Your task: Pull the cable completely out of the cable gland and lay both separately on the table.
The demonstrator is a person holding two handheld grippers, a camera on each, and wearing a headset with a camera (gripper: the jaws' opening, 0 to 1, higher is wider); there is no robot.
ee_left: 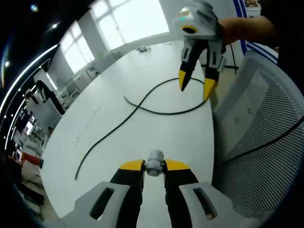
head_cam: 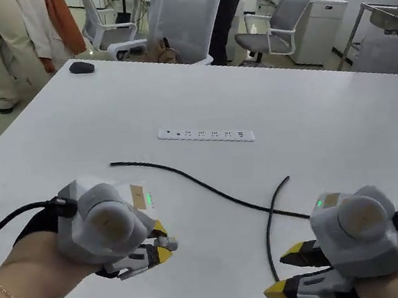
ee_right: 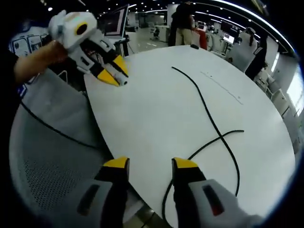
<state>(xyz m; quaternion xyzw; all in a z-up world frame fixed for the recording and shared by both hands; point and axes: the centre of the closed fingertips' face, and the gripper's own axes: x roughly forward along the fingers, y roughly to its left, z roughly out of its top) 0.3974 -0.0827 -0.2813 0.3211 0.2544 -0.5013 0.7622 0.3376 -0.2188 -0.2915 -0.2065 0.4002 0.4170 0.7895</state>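
Up close, left hand-held gripper (ee_left: 154, 166) pinching cable gland (ee_left: 155, 158), cable (ee_left: 142, 109) apart

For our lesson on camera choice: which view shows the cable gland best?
The left gripper view: the cable gland sits close up, pinched between the left tool's yellow tips. The right gripper view shows a tiny grey nub at those tips; in the head view it is too small to tell from the tool.

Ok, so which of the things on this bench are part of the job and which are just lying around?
Part of the job: cable gland, held in the left gripper; black cable, loose on the table; right gripper, open and empty.
Just lying about: white power strip; dark mouse-like object at the far corner; office chairs beyond.
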